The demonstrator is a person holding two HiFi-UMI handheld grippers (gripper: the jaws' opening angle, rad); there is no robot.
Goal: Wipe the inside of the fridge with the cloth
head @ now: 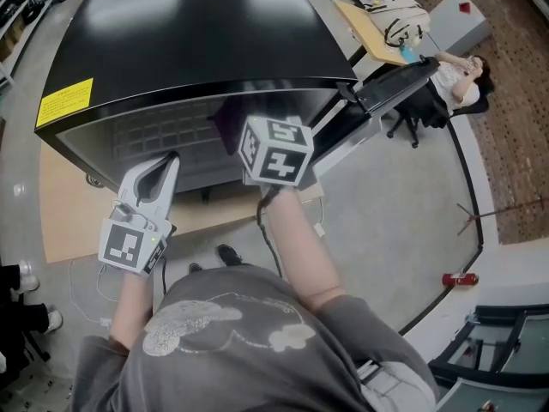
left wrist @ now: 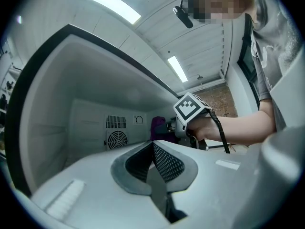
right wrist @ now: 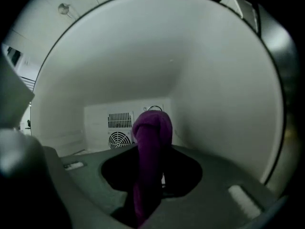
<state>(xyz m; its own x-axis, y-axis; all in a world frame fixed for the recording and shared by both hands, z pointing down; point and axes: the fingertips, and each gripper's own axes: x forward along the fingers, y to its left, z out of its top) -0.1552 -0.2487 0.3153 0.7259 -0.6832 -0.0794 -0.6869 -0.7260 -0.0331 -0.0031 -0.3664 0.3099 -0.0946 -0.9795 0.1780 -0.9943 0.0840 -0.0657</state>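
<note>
Head view: the fridge (head: 197, 24) fills the upper left of the frame, its door (head: 390, 82) swung out toward the upper right. The right gripper (head: 276, 151) reaches into the opening at frame centre, with a scrap of purple cloth (head: 226, 127) showing just left of it. The left gripper (head: 165, 172) hangs at the lower left, outside the cavity.

Left gripper view: the left gripper (left wrist: 155, 163) has its jaws pressed together with nothing between them. At centre right, the right gripper (left wrist: 190, 108) holds the cloth (left wrist: 158, 126) inside the white interior, to the right of the fan grille (left wrist: 116, 139).

Right gripper view: the jaws clamp the cloth (right wrist: 151, 151), a bunched roll whose long axis runs up the middle of the frame along the jaws. Its rounded end points at the back wall, beside the fan grille (right wrist: 119, 140). Whether it touches any wall cannot be told.

As a judgement, the wiping is in hand but unfinished. The walls carry no mark showing which have been covered, so most of the interior may remain.
</note>
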